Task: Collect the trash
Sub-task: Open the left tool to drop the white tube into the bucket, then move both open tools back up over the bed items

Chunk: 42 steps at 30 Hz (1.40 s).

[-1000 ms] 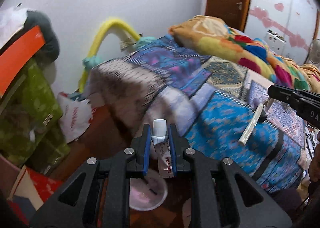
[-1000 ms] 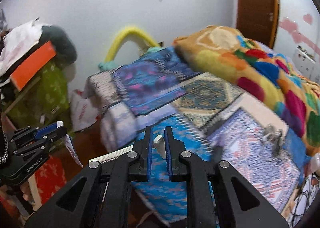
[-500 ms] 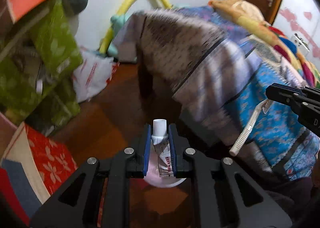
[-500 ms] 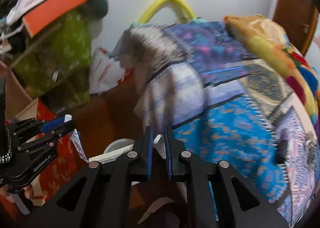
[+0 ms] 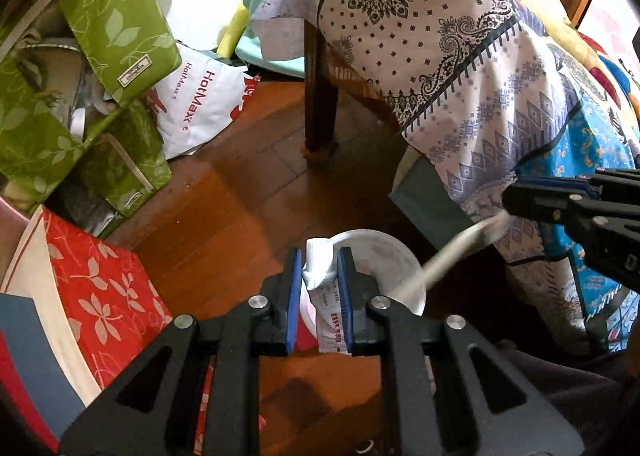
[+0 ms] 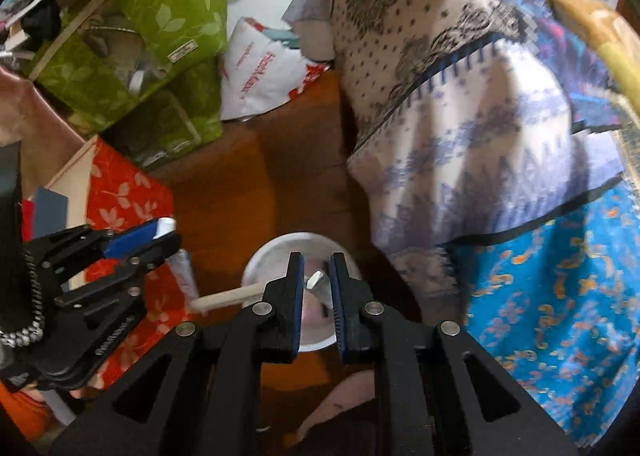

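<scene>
Fingers of the left gripper (image 5: 318, 284) pinch a squeezed white tube (image 5: 325, 296) by its neck, cap pointing away, over the white bucket (image 5: 394, 256) that stands on the wooden floor (image 5: 224, 207). In the right wrist view the right gripper (image 6: 316, 288) clamps one end of a pale comb (image 6: 228, 298), which sticks out to the left across the bucket's rim, its far end blurred. Both pieces of trash hang above or close to the bucket mouth, so the risk from here lies in the release, as I judge it. The comb is long and lies sideways; let go as it is, it could bridge the rim or tip out onto the floor. The tube's crumpled tail hangs below the fingers and may catch on a pad instead of falling cleanly. On the right, the patterned bedsheet (image 5: 460, 67) drapes down near the bucket, and the two grippers sit close together, so a hurried drop could knock one against the other.
</scene>
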Tool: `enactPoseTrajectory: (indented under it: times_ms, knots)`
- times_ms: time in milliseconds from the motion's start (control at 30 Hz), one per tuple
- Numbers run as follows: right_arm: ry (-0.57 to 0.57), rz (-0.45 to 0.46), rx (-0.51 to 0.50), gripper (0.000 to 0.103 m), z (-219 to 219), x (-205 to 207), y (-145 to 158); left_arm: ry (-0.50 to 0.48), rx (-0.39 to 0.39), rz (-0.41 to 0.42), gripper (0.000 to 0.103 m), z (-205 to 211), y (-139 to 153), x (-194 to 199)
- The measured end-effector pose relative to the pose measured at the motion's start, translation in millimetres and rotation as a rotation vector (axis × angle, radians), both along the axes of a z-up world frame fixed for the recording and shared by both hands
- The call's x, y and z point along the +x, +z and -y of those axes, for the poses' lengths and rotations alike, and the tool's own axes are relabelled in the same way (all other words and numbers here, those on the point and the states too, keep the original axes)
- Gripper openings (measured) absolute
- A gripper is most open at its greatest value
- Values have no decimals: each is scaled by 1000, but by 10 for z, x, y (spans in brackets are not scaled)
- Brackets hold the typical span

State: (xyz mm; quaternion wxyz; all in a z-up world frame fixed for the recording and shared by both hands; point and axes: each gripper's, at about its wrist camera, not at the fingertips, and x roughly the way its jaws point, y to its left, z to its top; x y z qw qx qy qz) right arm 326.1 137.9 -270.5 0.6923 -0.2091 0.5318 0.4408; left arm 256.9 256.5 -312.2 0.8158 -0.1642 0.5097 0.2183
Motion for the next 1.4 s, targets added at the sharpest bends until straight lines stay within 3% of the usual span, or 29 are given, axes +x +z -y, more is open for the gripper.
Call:
enactPoseTrajectory:
  times_ms: [33,100,367,667,967,1400]
  knots:
    - [-2,-15,5,20,1,9,-4,-1,-5,1,17,3,-2,24]
    - [-19,-31,19,38,48,38,8,-5,-22,1,17,6,-14,78]
    - [-63,10,82,38,261,88,257,-57,-75,-49,17,138,-59,279]
    - [-76,162,163,38,568,-85,670,-73,-39,-54,28,335,185,206]
    - [-172,240,250,38,1011,-217,1125,-88,60,87,28,696,888,-19]
    - [-329,392,339,38,1927,-448,1772,-226,149,342,38,1611,1993,-197]
